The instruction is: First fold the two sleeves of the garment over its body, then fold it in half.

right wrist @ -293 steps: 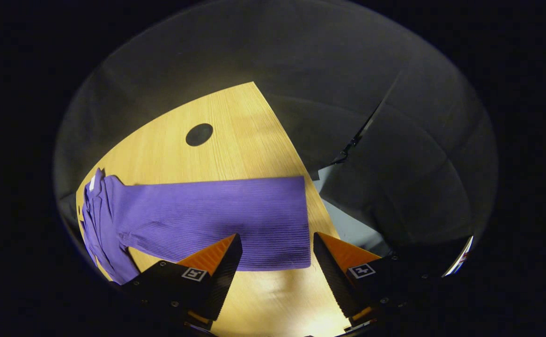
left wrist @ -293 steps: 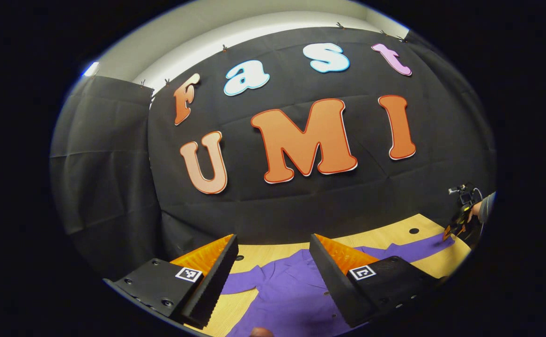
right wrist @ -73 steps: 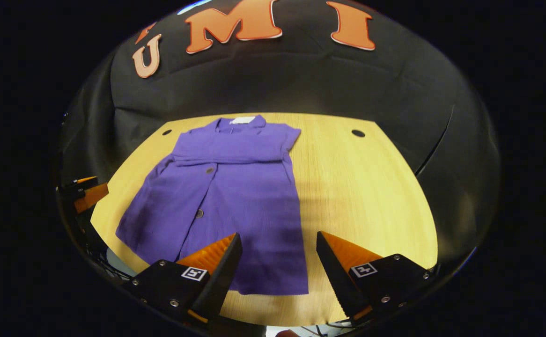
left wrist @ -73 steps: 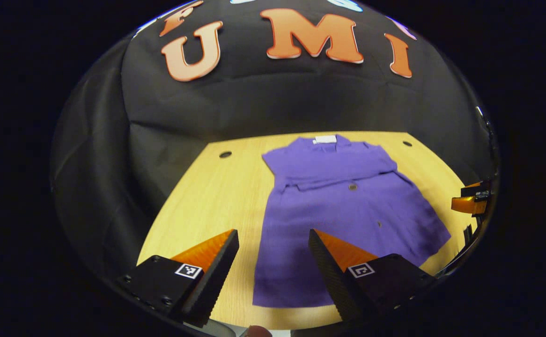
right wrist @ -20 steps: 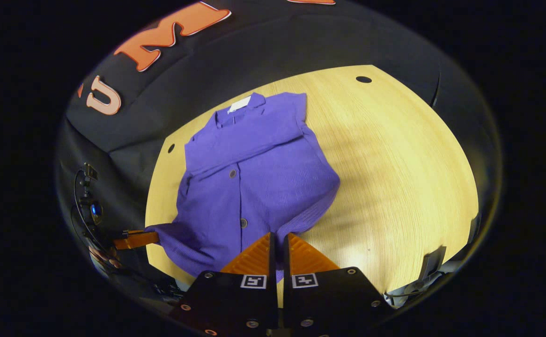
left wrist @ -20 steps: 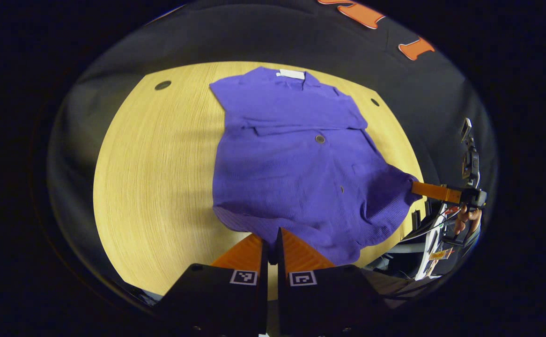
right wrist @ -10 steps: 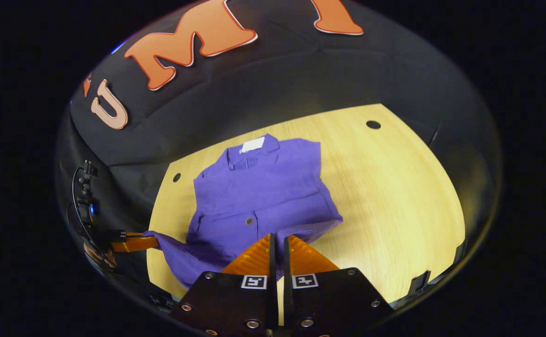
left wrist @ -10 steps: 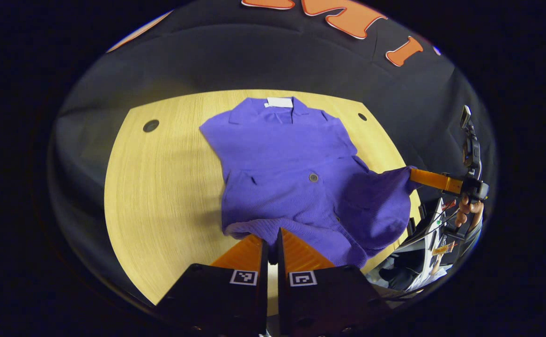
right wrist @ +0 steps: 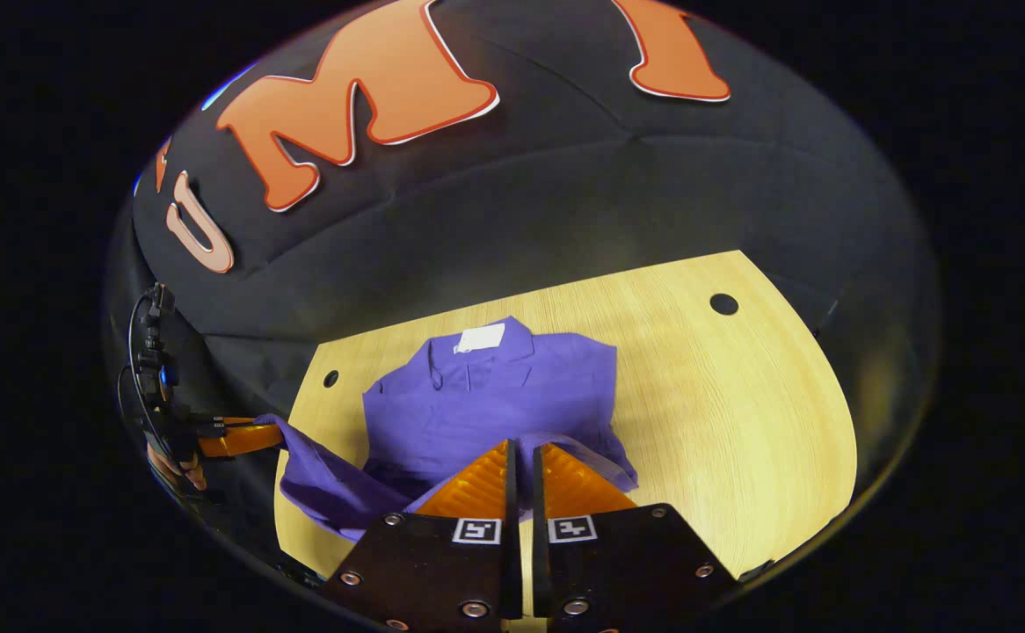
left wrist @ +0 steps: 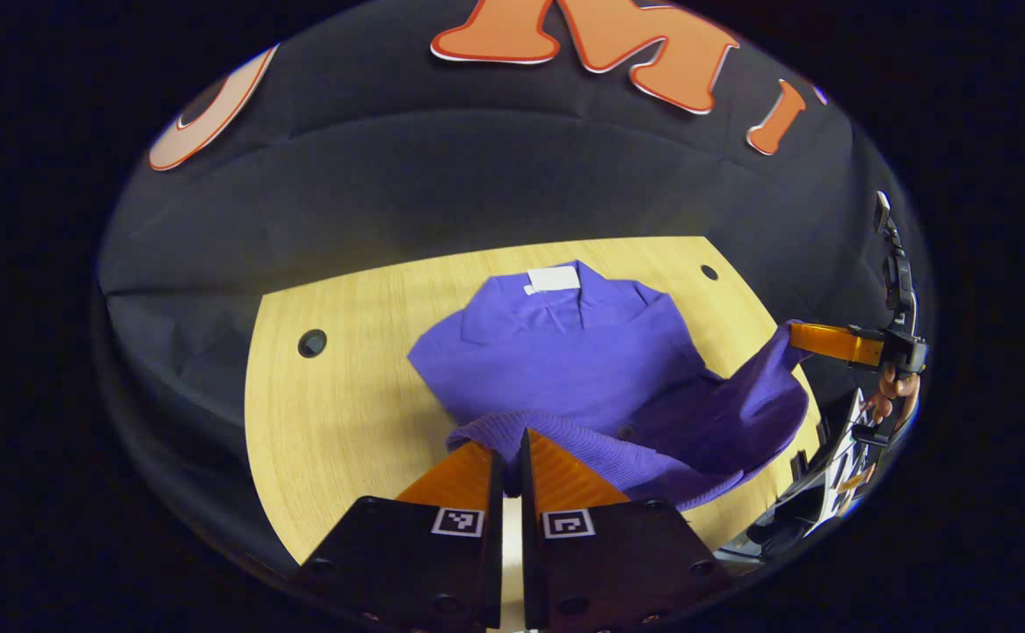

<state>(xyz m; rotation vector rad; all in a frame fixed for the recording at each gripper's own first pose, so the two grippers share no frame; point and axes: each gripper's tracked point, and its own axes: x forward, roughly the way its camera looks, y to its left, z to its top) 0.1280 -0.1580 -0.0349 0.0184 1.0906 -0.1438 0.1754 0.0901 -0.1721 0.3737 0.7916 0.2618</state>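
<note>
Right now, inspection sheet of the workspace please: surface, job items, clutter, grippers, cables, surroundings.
Surface: wooden table, round holes near its far corners.
Job's things: purple shirt, collar with white tag at the far end, both sleeves folded over the body, hem lifted off the table toward the collar.
Clutter: nothing seen.
Grippers: left gripper shut on the hem's left corner; right gripper shut on its right corner.
Cables: thin wires by the left gripper in the right gripper view.
Surroundings: black cloth wall.

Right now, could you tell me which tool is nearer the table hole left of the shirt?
Left. The left tool grips the shirt hem on the hole's side; the right tool grips the hem on the shirt's far side from it.
</note>
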